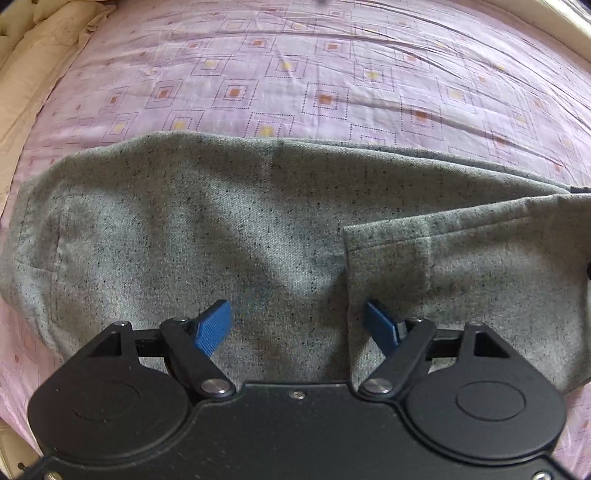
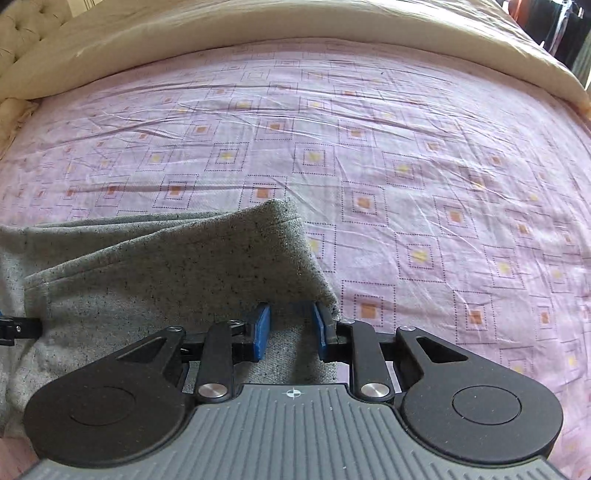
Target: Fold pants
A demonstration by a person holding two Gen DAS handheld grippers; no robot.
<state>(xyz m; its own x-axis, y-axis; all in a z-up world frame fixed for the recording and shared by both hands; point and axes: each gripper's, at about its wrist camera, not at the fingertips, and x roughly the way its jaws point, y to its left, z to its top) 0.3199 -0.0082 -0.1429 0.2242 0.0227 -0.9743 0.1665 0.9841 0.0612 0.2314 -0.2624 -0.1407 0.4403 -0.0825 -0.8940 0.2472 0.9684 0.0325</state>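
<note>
Grey speckled pants (image 1: 207,229) lie across the pink patterned bed sheet (image 1: 295,74). One leg end with its hem (image 1: 424,251) is folded back over the rest on the right. My left gripper (image 1: 295,308) hovers open above the cloth; the hem's edge runs between its blue pads (image 1: 212,330), which grip nothing. In the right wrist view a fold of the pants (image 2: 177,266) rises in front of my right gripper (image 2: 290,308). Grey cloth fills the narrow gap between that gripper's pads (image 2: 258,332), which hold it. Part of the left gripper (image 2: 11,328) shows at the left edge.
A beige quilt (image 2: 258,33) is bunched along the far side of the bed, beside a tufted headboard (image 2: 26,26). Dark clothes (image 2: 561,29) hang at the top right. Bare sheet (image 2: 443,203) stretches to the right of the pants.
</note>
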